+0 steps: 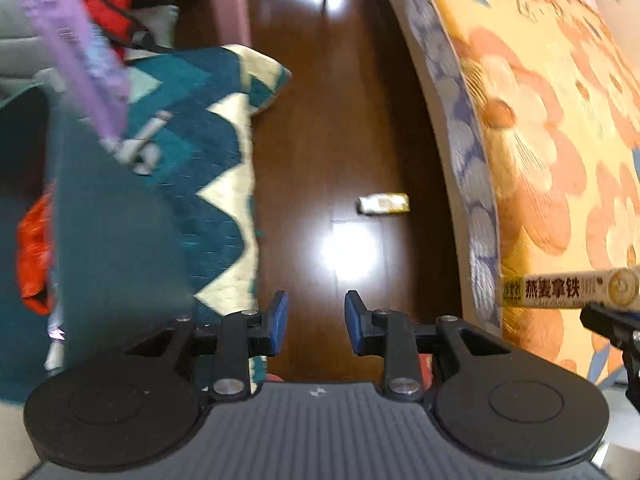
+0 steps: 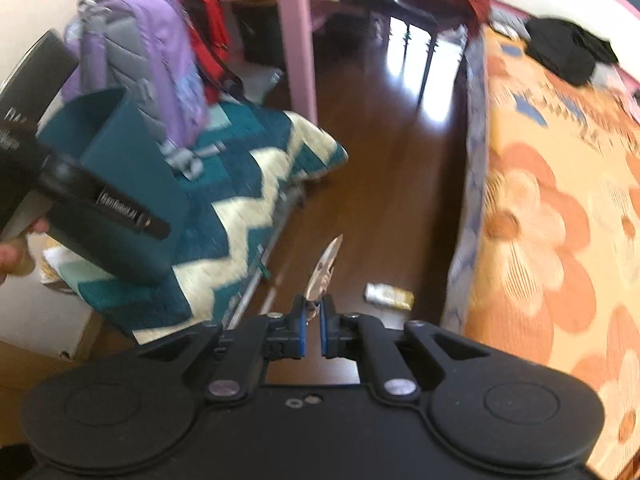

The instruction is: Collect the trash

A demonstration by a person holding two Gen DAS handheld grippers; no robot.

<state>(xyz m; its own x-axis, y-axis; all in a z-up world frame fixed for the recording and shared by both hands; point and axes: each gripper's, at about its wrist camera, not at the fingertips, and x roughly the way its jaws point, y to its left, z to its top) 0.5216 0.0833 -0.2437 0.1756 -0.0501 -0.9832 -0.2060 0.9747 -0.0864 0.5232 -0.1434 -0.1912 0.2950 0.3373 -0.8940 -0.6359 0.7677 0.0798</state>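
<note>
1 long cream sachet wrapper (image 1: 568,289) pinched in right gripper (image 2: 313,312); left gripper (image 1: 316,316) parted, empty; 1 crumpled yellow-white wrapper (image 1: 383,203) left on dark floor beside floral mattress (image 1: 560,160).

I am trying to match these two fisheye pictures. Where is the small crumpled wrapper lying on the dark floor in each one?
Left wrist view: the wrapper lies on the dark floor, right of centre, above the bright glare and close to the flowered bed's edge.
Right wrist view: the wrapper lies low, right of centre, just right of the gripper's fingers.
Shared landmark: the orange flowered bedspread fills the right side of both.
</note>
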